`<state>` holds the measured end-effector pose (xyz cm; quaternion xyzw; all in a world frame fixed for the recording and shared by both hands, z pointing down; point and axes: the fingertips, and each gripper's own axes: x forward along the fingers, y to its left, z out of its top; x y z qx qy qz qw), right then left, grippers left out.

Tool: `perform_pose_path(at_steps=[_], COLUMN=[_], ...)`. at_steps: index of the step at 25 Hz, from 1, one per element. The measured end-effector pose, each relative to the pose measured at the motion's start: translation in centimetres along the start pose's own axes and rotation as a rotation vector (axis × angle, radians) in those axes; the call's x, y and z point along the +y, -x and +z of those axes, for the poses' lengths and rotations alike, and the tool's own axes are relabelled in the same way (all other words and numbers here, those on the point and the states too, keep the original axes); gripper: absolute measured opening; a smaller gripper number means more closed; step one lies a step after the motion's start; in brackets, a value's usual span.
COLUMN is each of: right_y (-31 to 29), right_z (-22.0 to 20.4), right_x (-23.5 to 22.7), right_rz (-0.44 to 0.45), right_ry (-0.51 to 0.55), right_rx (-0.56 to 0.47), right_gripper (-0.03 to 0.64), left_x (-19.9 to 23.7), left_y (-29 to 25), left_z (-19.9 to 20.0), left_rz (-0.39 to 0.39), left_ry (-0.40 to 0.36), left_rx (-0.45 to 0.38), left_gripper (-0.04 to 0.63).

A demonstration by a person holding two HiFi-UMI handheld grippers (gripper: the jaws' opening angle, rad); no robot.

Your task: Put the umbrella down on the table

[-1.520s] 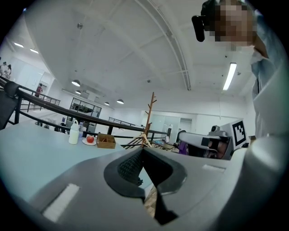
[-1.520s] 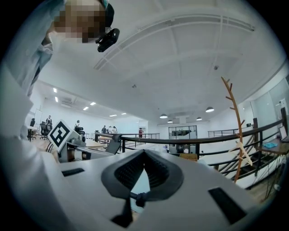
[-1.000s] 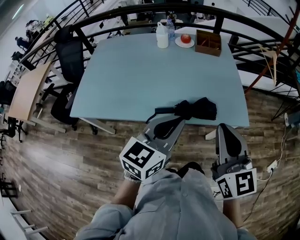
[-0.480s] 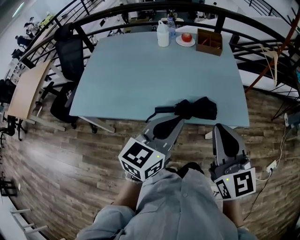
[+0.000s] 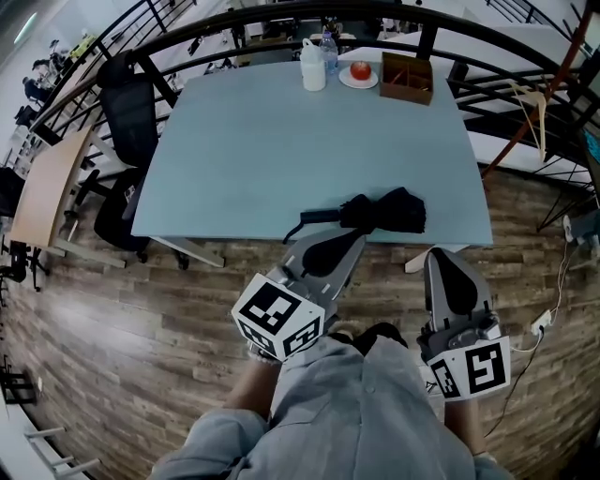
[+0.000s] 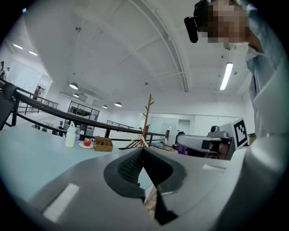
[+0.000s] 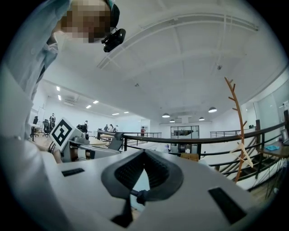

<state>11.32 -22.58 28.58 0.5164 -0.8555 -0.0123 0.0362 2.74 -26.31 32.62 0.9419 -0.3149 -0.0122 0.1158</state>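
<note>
A folded black umbrella (image 5: 384, 211) lies flat on the pale blue table (image 5: 281, 131), close to its near edge, with its handle pointing left. My left gripper (image 5: 354, 240) is just in front of the umbrella at the table's edge, shut and empty. In the left gripper view its jaws (image 6: 143, 149) meet with nothing between them. My right gripper (image 5: 446, 255) is held off the table's near right corner, below the umbrella. It is shut too (image 7: 144, 152) and holds nothing.
At the table's far edge stand a white bottle (image 5: 312, 70), a plate with a red apple (image 5: 360, 71) and a wooden box (image 5: 406, 79). A black office chair (image 5: 127, 112) is at the left. A dark curved railing (image 5: 281, 23) runs behind.
The head view has shifted slightly, so the table sits a little higher and further left. The umbrella and both grippers keep their places.
</note>
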Motion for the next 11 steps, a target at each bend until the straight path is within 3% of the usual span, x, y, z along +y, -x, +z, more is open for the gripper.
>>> perform_pose_path(at_steps=[3, 11], right_y=[0.36, 0.25], right_z=[0.00, -0.12], right_x=[-0.34, 0.45], right_rz=[-0.018, 0.004], right_ry=[-0.006, 0.016], right_rx=[0.008, 0.015], right_gripper=[0.000, 0.000], left_x=[-0.95, -1.02], left_y=[-0.16, 0.04], left_z=[0.44, 0.20], left_rz=[-0.041, -0.043], left_ry=[-0.017, -0.032], left_rx=[-0.009, 0.000], left_gripper=[0.005, 0.005])
